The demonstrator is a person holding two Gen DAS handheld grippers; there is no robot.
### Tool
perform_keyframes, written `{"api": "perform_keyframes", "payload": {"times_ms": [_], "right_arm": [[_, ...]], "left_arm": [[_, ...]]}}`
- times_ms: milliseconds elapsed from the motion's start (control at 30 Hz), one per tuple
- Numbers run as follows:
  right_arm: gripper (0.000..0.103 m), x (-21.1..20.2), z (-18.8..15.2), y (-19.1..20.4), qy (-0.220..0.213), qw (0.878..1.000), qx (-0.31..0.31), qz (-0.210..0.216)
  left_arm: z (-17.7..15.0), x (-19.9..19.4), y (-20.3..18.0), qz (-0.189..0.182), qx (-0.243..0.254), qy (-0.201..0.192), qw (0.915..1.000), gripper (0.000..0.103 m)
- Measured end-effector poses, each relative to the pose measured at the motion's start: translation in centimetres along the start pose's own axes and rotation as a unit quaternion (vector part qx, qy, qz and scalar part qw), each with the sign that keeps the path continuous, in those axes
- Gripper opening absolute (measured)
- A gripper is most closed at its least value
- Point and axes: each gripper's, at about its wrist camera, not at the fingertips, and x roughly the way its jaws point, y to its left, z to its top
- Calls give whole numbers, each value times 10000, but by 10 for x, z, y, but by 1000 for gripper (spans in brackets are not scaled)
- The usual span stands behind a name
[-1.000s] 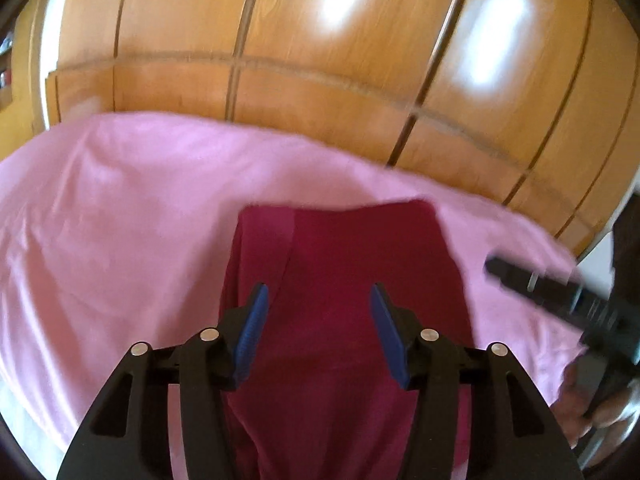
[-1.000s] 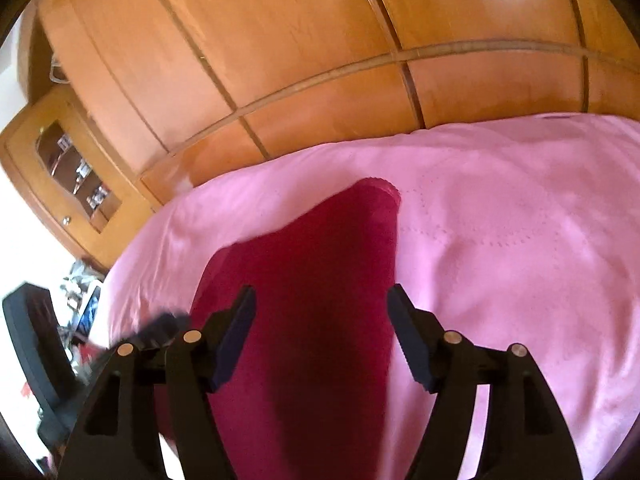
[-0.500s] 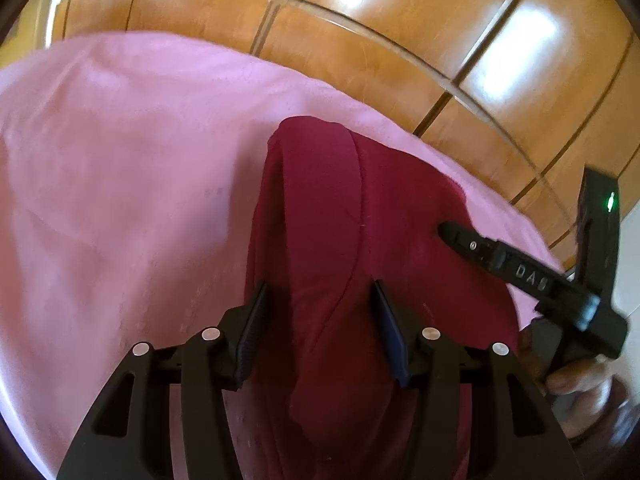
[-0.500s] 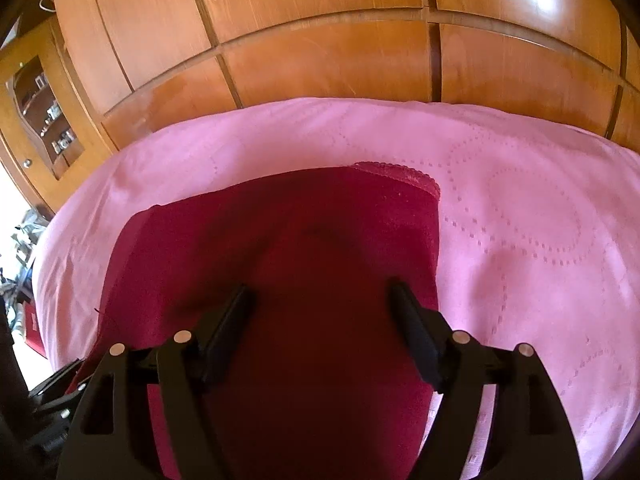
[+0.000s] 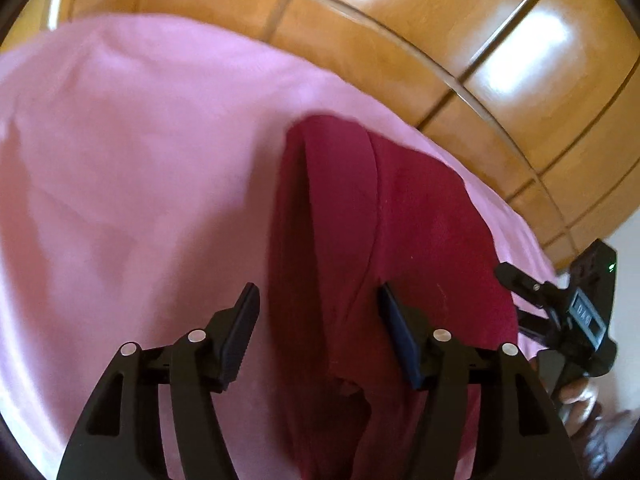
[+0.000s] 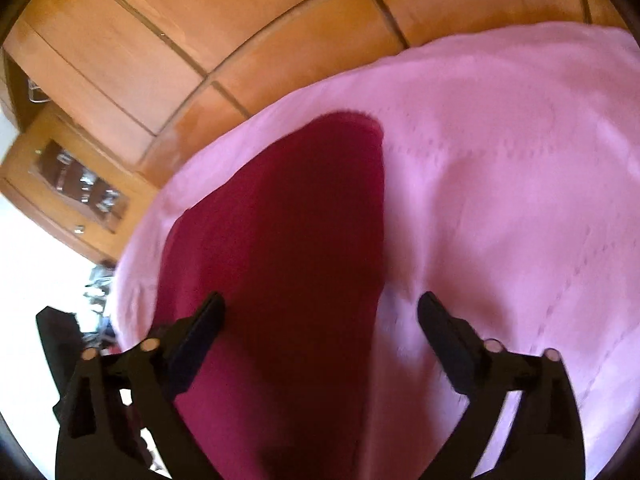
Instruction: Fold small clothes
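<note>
A dark red garment [image 5: 400, 248] lies on the pink bedsheet [image 5: 128, 168], with one edge folded over itself along its left side. My left gripper [image 5: 318, 300] is open, its jaws straddling that folded edge just above the cloth. In the right wrist view the same garment [image 6: 288, 248] runs away from me on the sheet [image 6: 512, 184]. My right gripper [image 6: 320, 308] is open wide over the garment's right edge and holds nothing. The right gripper also shows in the left wrist view [image 5: 560, 304], off the garment's right side.
A wooden panelled wardrobe [image 5: 420, 28] stands close behind the bed. In the right wrist view a small wooden cabinet with a glass door [image 6: 72, 184] stands at the left, with a dark chair [image 6: 56, 340] and clutter below it.
Both grippers stay open. The left view has swung so the garment lies more to the right. The right gripper has drawn away to the garment's right side and turned left.
</note>
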Motion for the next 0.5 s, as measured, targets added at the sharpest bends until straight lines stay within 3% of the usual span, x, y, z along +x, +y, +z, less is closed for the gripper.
{"api": "perform_keyframes", "payload": {"times_ms": [100,267,400,500], "right_arm": [[75,2,0,8,-35,9998,-108,131],[75,13,1,30,-3,9983,-556,-158],[51,8,-5,48,-1,9941,-1002,-421],[41,0,-8,58,-105,9915,-1196,-495]], "left_arm": [[-2,7,12,-296,-81,51,9995,62],[-1,10,24,-704,-97,129,9974,53],[-4,9,23,-1077,-140,82,9940,35],[-8,-3,15,-1123,9,-84,9936,26]]}}
